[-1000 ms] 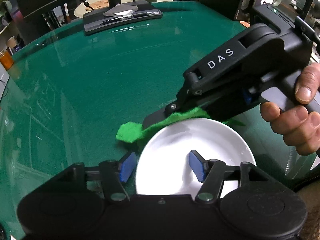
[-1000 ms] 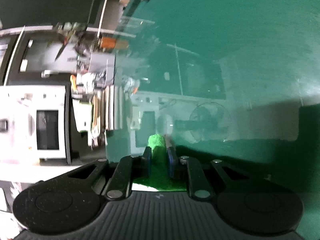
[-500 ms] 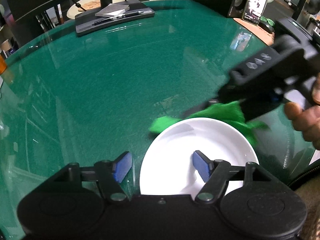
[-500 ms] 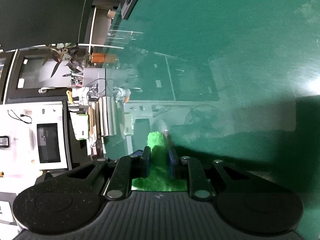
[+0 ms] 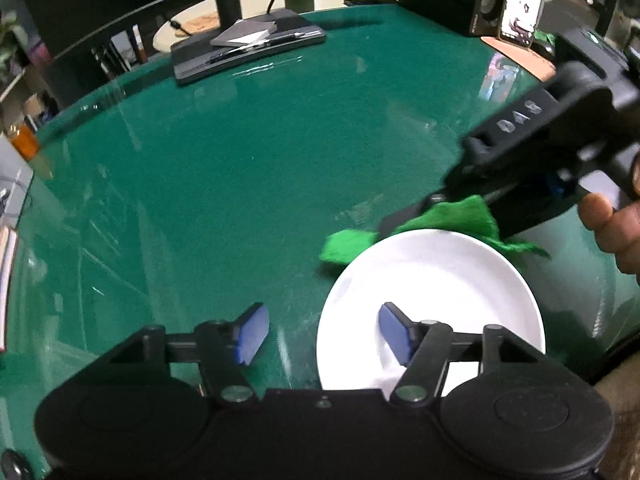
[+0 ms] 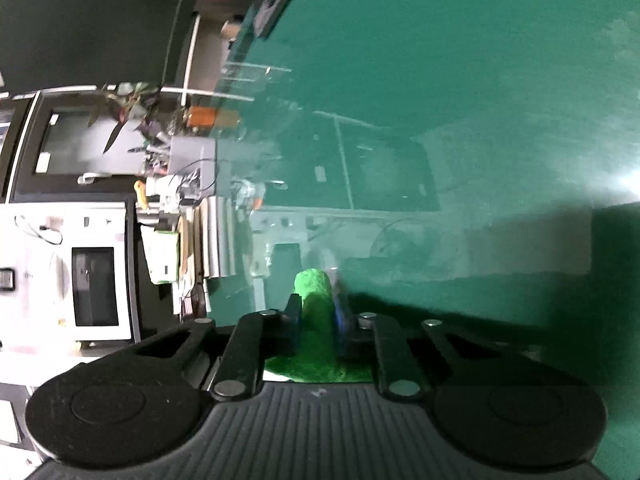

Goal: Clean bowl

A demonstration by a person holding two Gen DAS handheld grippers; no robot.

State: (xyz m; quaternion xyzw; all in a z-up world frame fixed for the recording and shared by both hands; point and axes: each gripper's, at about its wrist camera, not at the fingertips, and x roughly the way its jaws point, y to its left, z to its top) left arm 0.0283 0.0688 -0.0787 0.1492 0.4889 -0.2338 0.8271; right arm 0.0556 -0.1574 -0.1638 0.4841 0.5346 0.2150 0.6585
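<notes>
White bowl on the green table near its front edge, left gripper astride the bowl's near rim, jaws just narrowed yet parted, right gripper clamped on green cloth at the bowl's far rim

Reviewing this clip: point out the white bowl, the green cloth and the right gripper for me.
white bowl (image 5: 436, 284): left wrist view, on its bare inner surface.
green cloth (image 5: 456, 218): left wrist view, on the fold over the bowl's far rim.
right gripper (image 6: 318, 308): right wrist view, between its fingertips, which pinch the cloth.
</notes>
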